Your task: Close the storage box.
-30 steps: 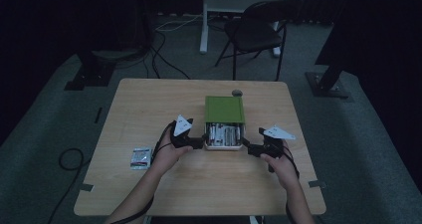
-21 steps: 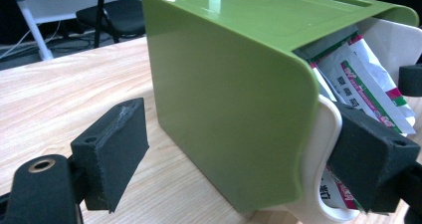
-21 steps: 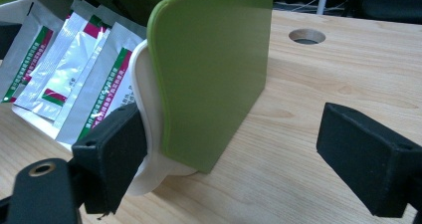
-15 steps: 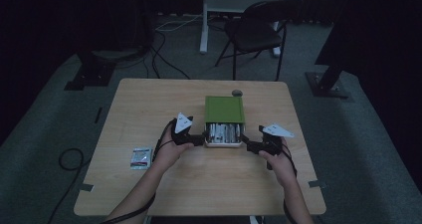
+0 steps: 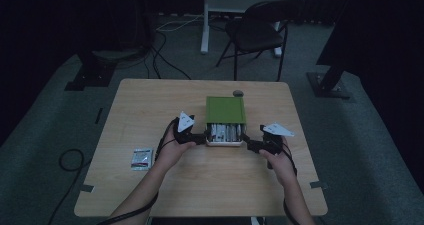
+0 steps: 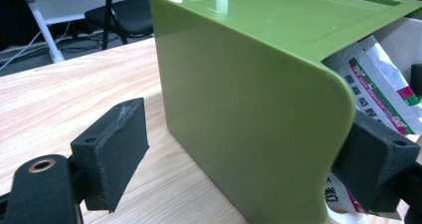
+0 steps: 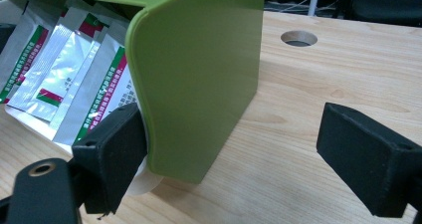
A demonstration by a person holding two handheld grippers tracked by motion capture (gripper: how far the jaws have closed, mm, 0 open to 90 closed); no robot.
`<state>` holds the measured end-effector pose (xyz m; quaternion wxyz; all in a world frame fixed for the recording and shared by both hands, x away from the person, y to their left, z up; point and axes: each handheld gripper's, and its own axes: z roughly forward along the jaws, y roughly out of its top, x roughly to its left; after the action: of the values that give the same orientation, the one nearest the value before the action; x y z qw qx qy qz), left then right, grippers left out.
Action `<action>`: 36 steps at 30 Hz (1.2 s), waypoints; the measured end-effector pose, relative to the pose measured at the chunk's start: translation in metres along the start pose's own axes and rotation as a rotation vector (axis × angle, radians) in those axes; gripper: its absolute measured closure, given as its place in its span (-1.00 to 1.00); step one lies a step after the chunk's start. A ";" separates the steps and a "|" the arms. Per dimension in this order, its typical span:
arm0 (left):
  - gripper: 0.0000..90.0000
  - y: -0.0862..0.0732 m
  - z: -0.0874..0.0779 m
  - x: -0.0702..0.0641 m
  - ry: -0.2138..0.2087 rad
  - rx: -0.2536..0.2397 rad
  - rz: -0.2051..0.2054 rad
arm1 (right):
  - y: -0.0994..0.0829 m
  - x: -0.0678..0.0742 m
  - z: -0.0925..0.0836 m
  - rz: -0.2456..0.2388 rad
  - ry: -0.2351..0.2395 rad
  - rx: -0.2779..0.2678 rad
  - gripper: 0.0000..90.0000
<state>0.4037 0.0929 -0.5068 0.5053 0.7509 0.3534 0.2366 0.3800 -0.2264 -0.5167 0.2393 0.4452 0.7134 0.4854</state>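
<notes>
Wooden table in dim light, and mid-table sits the green box, its open near end packed with upright sachets. Left gripper at the box's near left corner, jaws spread wide astride the green wall. Right gripper at the near right corner, spread too, one pad touching the wall. A lone sachet lies near left

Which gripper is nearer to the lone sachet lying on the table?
Left. The left gripper is at the green box, just right of the sachet; the right gripper is past the box's other side.
</notes>
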 end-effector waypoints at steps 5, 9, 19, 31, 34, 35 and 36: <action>-0.67 0.001 0.001 0.000 0.008 0.001 0.003 | 0.000 0.000 0.002 0.007 -0.006 -0.002 -0.72; -0.67 0.001 0.002 0.001 0.011 0.004 0.003 | 0.001 0.000 0.002 0.003 -0.008 0.004 -0.73; -0.67 0.002 -0.001 -0.006 0.005 0.006 -0.011 | 0.001 0.006 0.001 -0.016 -0.013 0.025 -0.72; -0.67 0.001 -0.011 -0.015 0.003 -0.008 -0.036 | -0.001 0.009 -0.004 0.005 -0.006 0.007 -0.72; -0.67 0.000 -0.013 -0.015 0.004 -0.009 -0.046 | 0.000 0.010 -0.005 0.009 -0.003 0.000 -0.72; -0.67 0.000 -0.014 -0.016 0.008 -0.008 -0.043 | 0.000 0.011 -0.006 0.005 -0.004 0.001 -0.72; -0.67 0.000 -0.015 -0.016 0.009 -0.009 -0.042 | 0.000 0.011 -0.006 -0.004 -0.007 0.003 -0.72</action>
<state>0.3833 0.0895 -0.5016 0.5119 0.7399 0.3703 0.2310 0.3699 -0.2194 -0.5132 0.2422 0.4457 0.7143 0.4822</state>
